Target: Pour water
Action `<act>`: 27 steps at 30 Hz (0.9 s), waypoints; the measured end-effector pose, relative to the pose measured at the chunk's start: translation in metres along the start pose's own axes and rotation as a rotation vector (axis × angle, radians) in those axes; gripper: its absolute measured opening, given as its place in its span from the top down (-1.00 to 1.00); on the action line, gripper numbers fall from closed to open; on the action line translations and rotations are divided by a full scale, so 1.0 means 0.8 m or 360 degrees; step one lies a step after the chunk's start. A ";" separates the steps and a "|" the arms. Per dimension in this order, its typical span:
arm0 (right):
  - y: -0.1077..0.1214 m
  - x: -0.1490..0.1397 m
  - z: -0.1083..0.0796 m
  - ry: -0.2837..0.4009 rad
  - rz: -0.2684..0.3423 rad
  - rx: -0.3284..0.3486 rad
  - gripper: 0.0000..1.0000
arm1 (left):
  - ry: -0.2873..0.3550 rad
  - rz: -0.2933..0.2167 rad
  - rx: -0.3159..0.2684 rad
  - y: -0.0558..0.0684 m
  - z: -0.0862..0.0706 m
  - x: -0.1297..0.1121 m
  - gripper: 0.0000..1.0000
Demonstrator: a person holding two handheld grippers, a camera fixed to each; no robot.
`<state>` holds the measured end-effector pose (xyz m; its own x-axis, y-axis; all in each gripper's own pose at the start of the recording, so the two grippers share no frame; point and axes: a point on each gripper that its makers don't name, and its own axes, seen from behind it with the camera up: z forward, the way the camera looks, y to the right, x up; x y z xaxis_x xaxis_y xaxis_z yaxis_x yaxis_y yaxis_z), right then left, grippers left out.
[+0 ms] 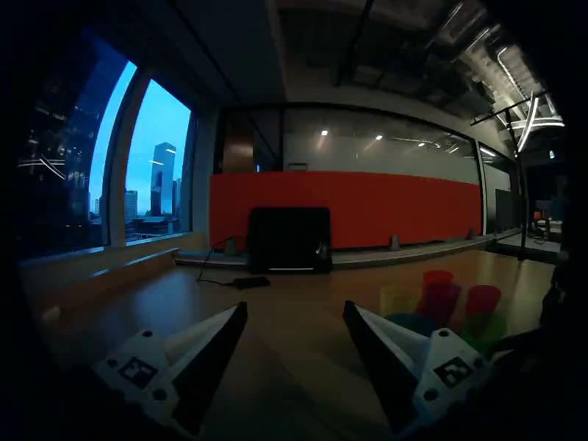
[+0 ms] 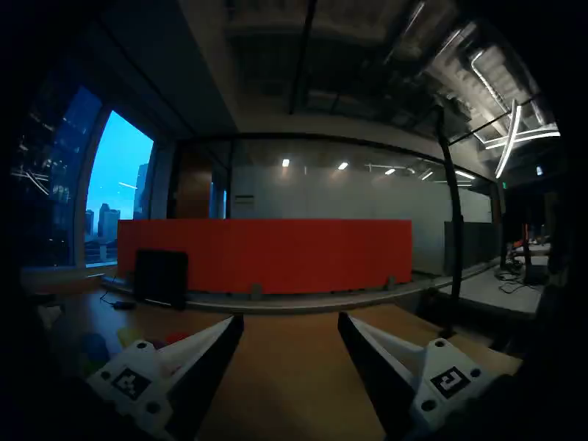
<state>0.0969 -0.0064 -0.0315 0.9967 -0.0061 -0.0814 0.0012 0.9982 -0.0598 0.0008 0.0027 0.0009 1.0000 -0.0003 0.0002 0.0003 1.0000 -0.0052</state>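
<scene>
Cups (image 1: 441,305), coloured and clustered, stand on the wooden table (image 1: 294,345) at three o'clock of the left gripper (image 1: 294,305). Its fingers are spread and empty, each bearing a square coded tag (image 1: 140,371). In the right gripper view, the right gripper (image 2: 290,317) is likewise spread, with the cups dim at nine o'clock.

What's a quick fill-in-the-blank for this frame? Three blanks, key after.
1. The left tool and the right tool are both ____, with nothing between their fingers.
2. In the left gripper view, the colored cups stand on the ____ side of the picture.
3. The screen standing ahead on the table is ____ in colour.
Missing words: open; right; black.
</scene>
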 end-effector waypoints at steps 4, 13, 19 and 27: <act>0.005 0.003 -0.001 0.0022 -0.0006 0.0001 -0.98 | 0.0000 0.0001 0.0000 -0.001 0.000 0.000 -0.94; 0.015 -0.013 0.011 0.0030 0.0010 0.0020 -0.98 | 0.0000 0.0001 0.0000 0.000 0.000 0.000 -0.94; 0.009 -0.034 0.016 0.0017 0.0079 0.0061 -0.98 | 0.0000 0.0001 0.0000 0.000 0.000 0.000 -0.94; 0.014 -0.056 0.019 0.0030 0.0156 0.0072 -0.98 | 0.0000 0.0001 0.0000 -0.001 0.000 -0.001 -0.94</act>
<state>0.0539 0.0063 -0.0134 0.9904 0.0913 -0.1034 -0.0924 0.9957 -0.0056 0.0001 0.0022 0.0008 1.0000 0.0005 0.0003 -0.0005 1.0000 -0.0053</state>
